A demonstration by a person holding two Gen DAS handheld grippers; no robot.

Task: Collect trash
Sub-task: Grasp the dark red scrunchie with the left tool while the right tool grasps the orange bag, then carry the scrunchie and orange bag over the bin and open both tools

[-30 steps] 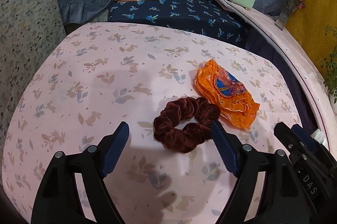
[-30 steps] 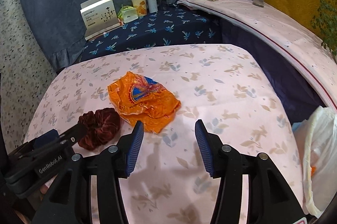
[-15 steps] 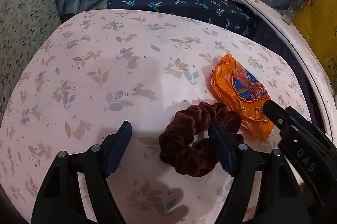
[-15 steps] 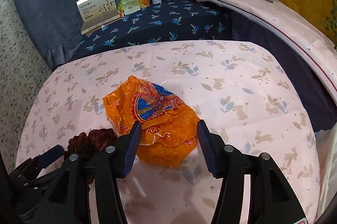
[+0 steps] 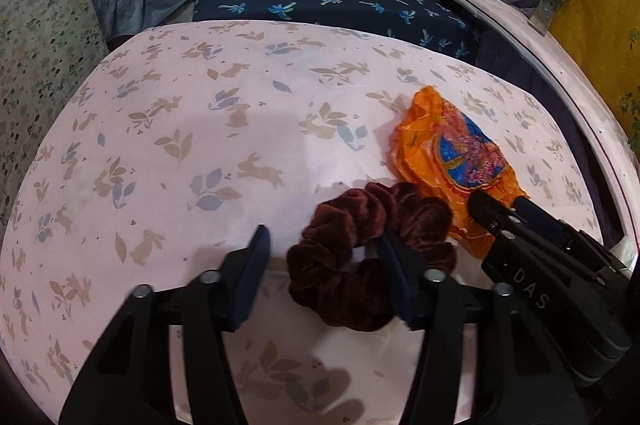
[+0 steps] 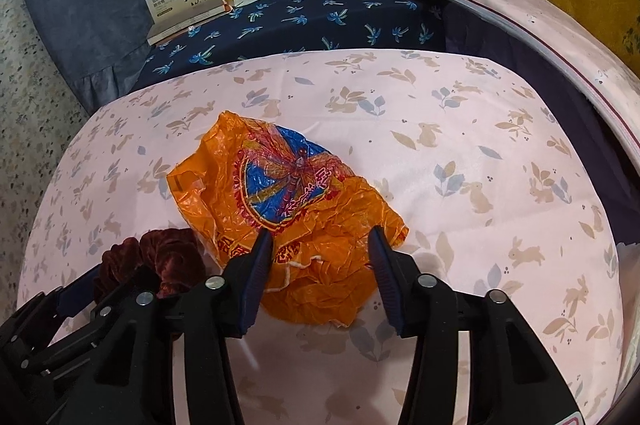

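Left gripper (image 5: pixel 324 253) jaws just closing, still apart – scrunchie (image 5: pixel 372 257) band between them on bed (image 5: pixel 160 129). Right gripper (image 6: pixel 320 257) jaws narrowing, astride orange bag (image 6: pixel 280 201), no grip visible.

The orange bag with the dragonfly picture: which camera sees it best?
The right wrist view. There the orange bag lies in the middle, nearly whole, with its dragonfly print clear; only its near edge sits behind the jaws. In the left wrist view the bag is off to the right, smaller, partly hidden by the scrunchie and the right gripper.
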